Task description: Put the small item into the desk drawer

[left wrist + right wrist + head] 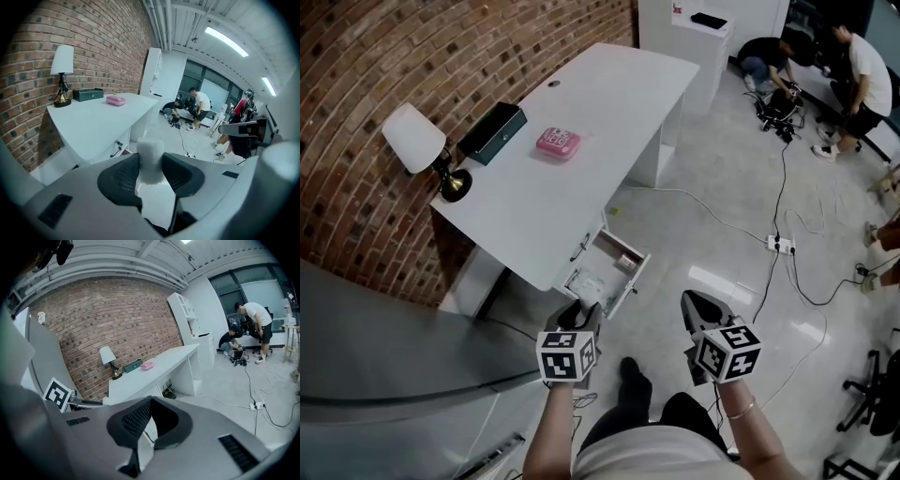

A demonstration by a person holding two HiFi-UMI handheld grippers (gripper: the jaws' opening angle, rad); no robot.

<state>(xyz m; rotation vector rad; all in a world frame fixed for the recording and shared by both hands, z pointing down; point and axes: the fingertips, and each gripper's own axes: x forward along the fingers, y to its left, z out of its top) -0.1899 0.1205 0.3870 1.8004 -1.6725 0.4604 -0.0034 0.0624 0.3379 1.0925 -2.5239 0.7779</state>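
The small white item (151, 161), a pale, block-like piece, sits clamped between the two dark ribbed pads of the left tool (151, 165). Its top pokes out past the tips. The jaws stand fairly wide and press on it from both sides. In the head view the left tool (579, 315) hangs low in the frame, and the item itself cannot be made out there.

The open drawer (606, 268) lies at 12 o'clock from that tool, just beyond its tips, pulled out from the near edge of the white table (581, 112). The item is over the floor, near the drawer but not in it.

The right tool (701, 309) is at 3 o'clock from the left one, apart from it. In its own view the right tool (151, 401) has its tips together with nothing between them.

Each tool carries a cube with black-and-white square markers. No lettering on them can be read.

On the table, toward 11 o'clock, are a pink case (558, 142), a dark green box (492, 133) and a lamp (417, 141) with a white shade, against the brick wall. The print on the pink case is too small to read.

At 1 o'clock, well apart, two people work near cables on the floor, and a white power strip (780, 245) lies at 2 o'clock.
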